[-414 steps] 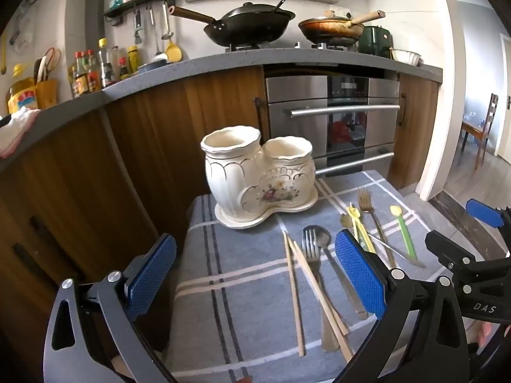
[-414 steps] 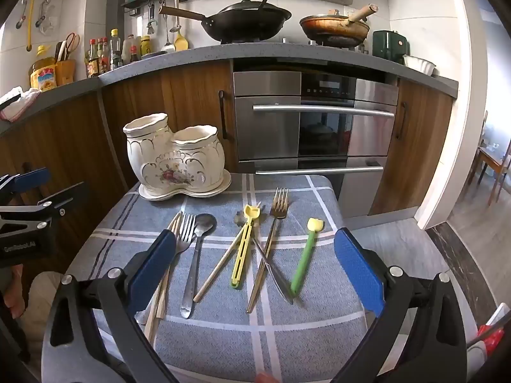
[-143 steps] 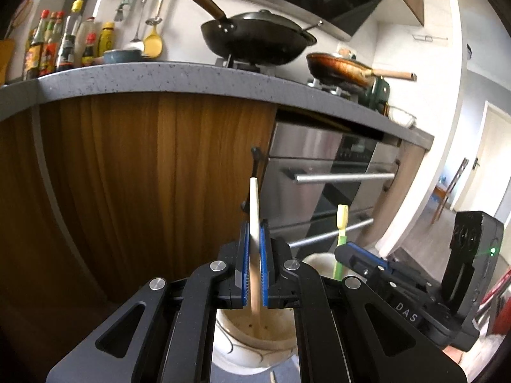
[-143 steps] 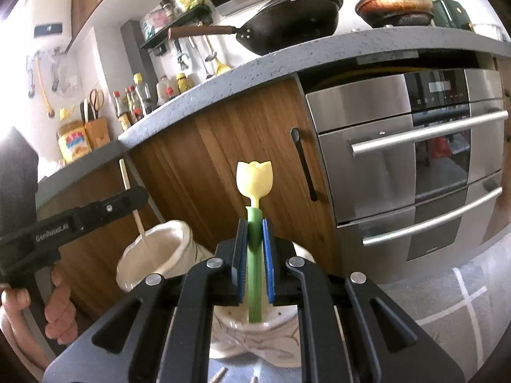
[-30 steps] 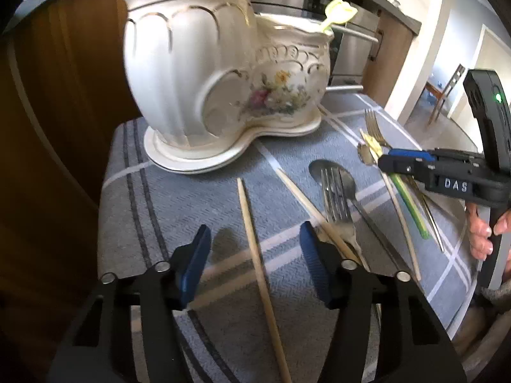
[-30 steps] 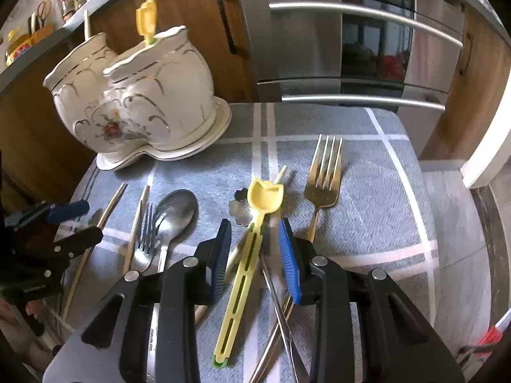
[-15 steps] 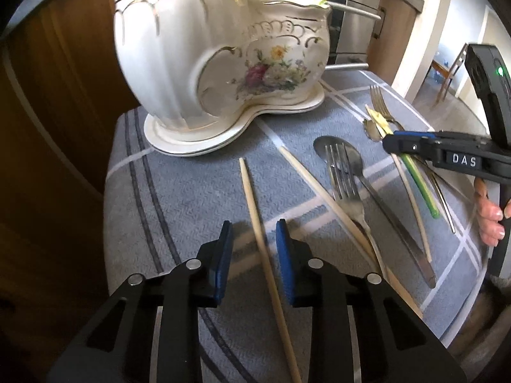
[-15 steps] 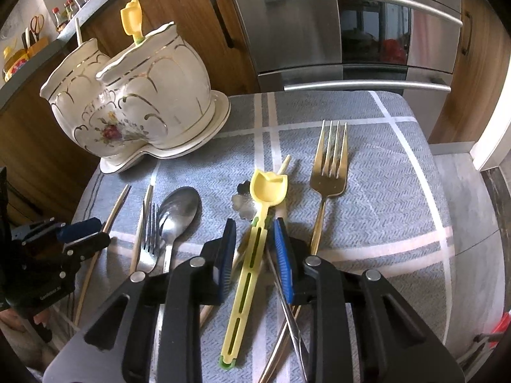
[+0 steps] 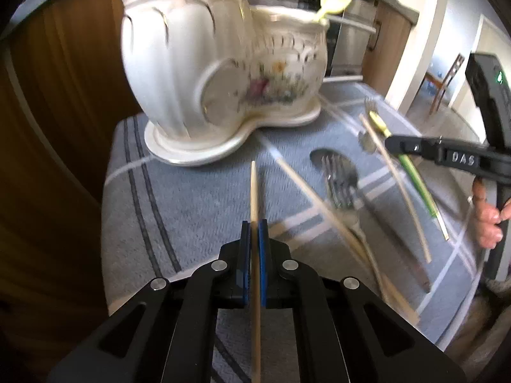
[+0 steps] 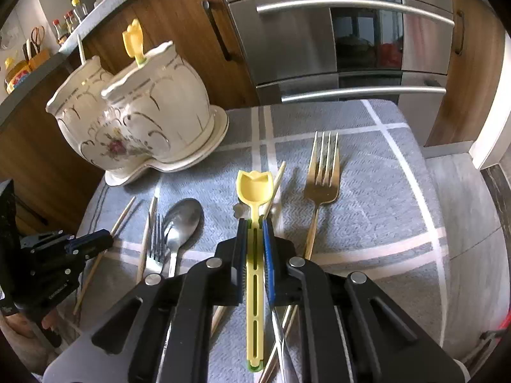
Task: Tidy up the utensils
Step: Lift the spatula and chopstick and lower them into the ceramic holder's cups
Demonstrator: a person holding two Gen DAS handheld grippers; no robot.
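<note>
The left gripper [image 9: 254, 242] and right gripper [image 10: 254, 242], spread a second ago, are now pinching a chopstick [image 9: 254, 191] and yellow spoon [image 10: 254, 191], ready for lifting.

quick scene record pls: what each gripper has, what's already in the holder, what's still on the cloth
left gripper: shut on a chopstick
right gripper: shut on the yellow spoon
holder: two-pot ceramic, on the cloth
in holder: one chopstick in the far pot, tulip-top utensil in the near pot
on cloth: gold fork, silver spoon, silver fork, more chopsticks
</note>
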